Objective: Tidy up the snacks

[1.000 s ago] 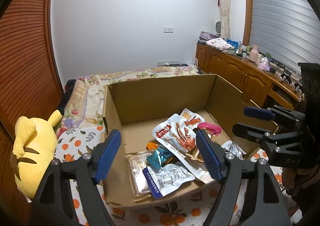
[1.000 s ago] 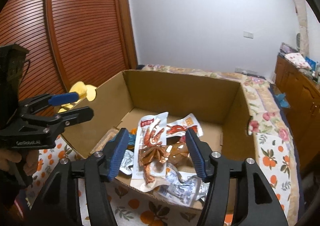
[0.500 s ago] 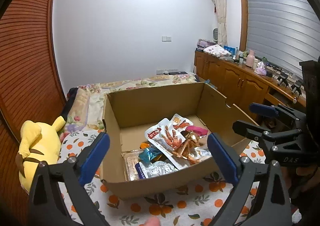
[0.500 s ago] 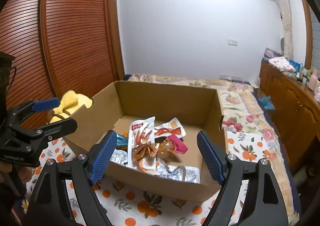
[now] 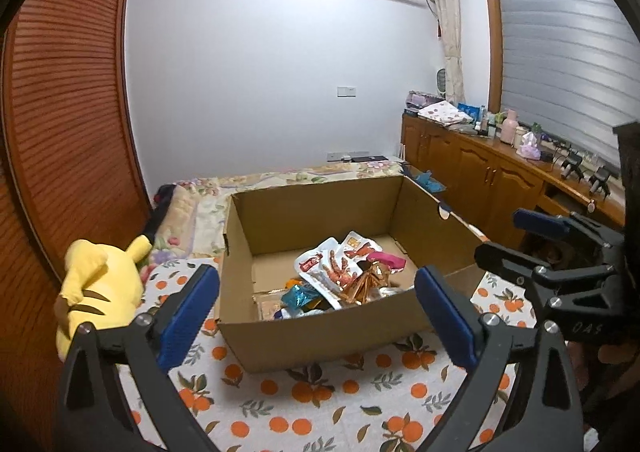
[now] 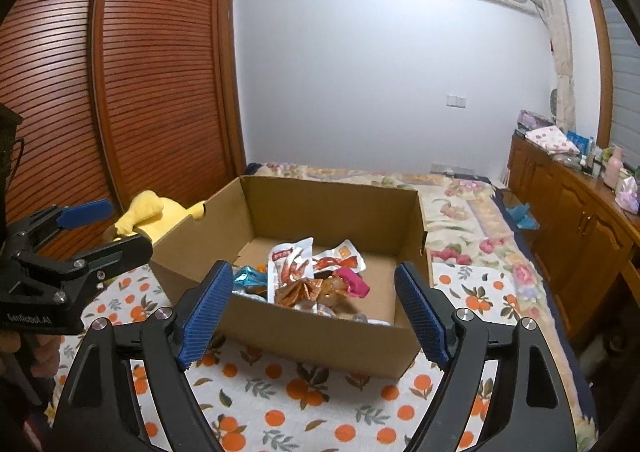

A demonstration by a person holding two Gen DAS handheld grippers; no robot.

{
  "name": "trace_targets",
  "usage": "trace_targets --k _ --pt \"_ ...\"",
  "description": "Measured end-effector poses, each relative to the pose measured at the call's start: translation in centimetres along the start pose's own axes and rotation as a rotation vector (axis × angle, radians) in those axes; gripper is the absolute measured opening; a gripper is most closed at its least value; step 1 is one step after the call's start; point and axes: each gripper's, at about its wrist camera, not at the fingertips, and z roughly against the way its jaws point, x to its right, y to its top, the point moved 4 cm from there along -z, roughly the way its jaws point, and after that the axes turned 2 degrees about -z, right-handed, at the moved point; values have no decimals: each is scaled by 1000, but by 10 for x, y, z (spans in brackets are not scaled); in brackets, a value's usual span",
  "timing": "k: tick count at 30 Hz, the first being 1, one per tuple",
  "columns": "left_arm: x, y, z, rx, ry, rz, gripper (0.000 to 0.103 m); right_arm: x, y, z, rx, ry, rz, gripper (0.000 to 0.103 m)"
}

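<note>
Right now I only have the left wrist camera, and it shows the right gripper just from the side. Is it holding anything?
Observer: No. The right gripper is open wide with nothing between its fingers, short of the cardboard box's near wall.
Operator: Is there free floor in the box on that side? The near wall blocks my view.
Observer: Yes. To the right of the pink packet the box floor is bare cardboard up to the right wall.
</note>
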Motion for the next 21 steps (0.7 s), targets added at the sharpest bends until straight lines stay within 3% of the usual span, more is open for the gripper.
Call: trace_targets --k 21 --pt "9 -21 60 45 60 30 99 -5 -23 60 45 -82 -34 85"
